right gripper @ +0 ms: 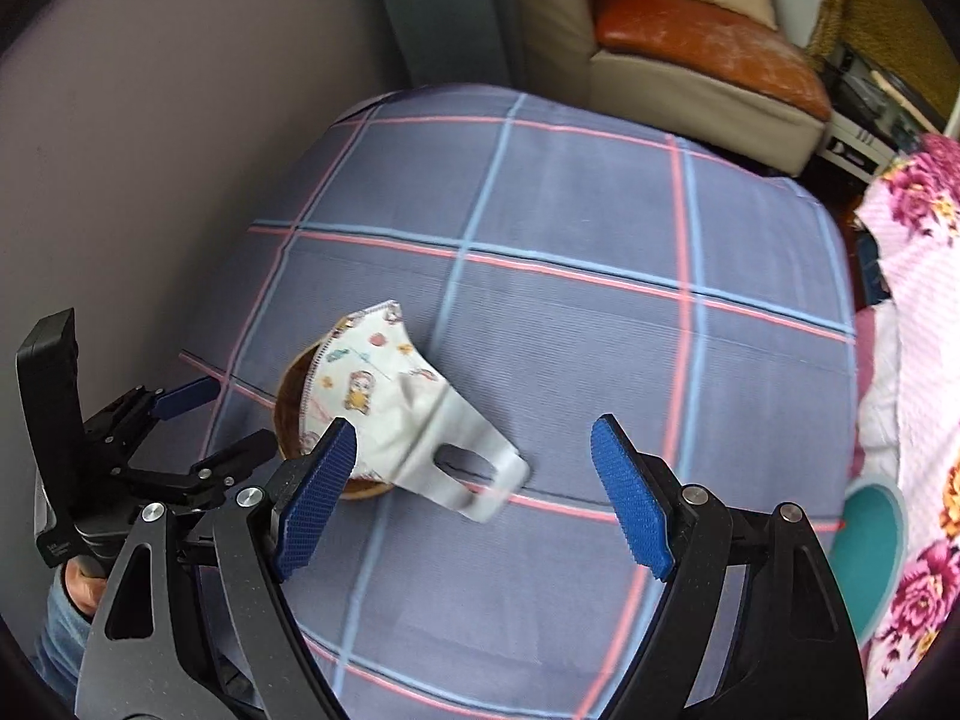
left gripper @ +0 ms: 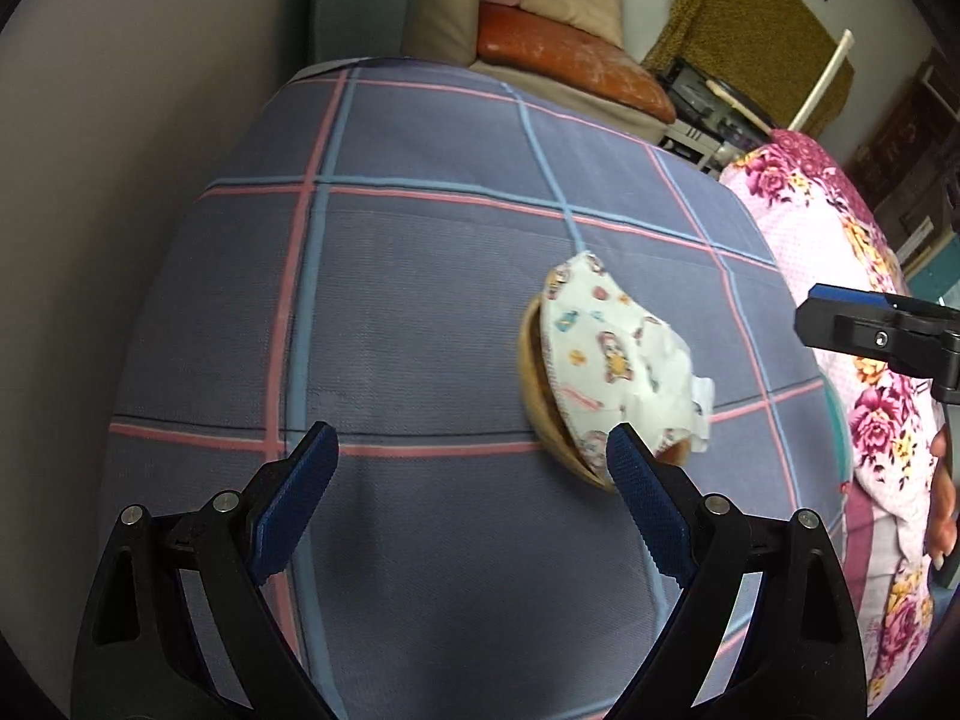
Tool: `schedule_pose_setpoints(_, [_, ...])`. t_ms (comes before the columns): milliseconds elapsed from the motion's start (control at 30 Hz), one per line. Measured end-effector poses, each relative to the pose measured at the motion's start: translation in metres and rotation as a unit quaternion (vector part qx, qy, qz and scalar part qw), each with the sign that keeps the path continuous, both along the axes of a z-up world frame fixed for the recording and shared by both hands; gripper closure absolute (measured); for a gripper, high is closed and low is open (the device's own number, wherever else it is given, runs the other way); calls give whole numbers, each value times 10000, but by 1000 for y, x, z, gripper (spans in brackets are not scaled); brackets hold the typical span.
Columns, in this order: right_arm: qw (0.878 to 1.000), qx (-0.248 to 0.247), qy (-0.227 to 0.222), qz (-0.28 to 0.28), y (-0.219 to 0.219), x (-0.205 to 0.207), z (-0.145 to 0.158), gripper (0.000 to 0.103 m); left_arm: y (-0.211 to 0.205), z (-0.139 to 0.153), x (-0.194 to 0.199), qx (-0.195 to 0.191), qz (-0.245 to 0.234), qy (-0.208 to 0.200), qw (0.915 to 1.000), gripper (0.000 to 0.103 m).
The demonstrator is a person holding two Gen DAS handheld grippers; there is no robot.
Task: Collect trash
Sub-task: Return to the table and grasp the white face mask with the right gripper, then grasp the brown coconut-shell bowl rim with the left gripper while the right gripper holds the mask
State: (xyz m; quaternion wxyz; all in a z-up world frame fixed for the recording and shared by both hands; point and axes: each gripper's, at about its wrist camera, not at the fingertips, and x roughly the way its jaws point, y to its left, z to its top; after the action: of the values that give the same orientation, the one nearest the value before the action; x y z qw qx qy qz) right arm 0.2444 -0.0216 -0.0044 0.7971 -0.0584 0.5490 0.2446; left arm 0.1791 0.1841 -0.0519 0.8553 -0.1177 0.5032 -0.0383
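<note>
A white face mask (left gripper: 606, 348) (right gripper: 384, 396) with cartoon prints lies draped over a small wooden bowl (left gripper: 531, 372) (right gripper: 291, 414) on the blue plaid bedsheet (left gripper: 420, 276) (right gripper: 570, 312). My left gripper (left gripper: 474, 456) (right gripper: 225, 420) is open, and its right fingertip sits just in front of the bowl's near rim. My right gripper (right gripper: 474, 426) is open too. The mask's grey ear-loop end (right gripper: 474, 474) shows between its pads, which do not press on it. One finger of my right gripper (left gripper: 852, 324) enters the left wrist view from the right edge.
A grey wall (left gripper: 120, 180) runs along the bed's left side. A pink floral quilt (left gripper: 840, 228) (right gripper: 918, 276) lies on the right, with a teal object (right gripper: 876, 540) beside it. A beige sofa with an orange cushion (left gripper: 564, 60) (right gripper: 702, 30) stands behind the bed.
</note>
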Motion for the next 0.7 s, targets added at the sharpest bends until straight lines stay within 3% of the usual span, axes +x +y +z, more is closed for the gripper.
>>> schedule_pose_setpoints(100, [9997,41,140,215,22,12,-11,26,4,-9,6,31,6,71,10000,12])
schedule_pose_setpoints(400, [9962,161,574,640,65,47,-45,42,8,-24,20,-21,-15,191,9998,12])
schedule_pose_setpoints(467, [9953,107,607,751,72,48,-51,49,8,-26,21,-13,-21,200,9998,12])
schedule_pose_setpoints(567, [9942,66,669,838,79,49,-58,68,8,-26,19,17,-19,185,9998,12])
schedule_pose_setpoints(700, [9950,40,445,894,80,44,-56,89,3,-26,20,24,-33,191,9998,12])
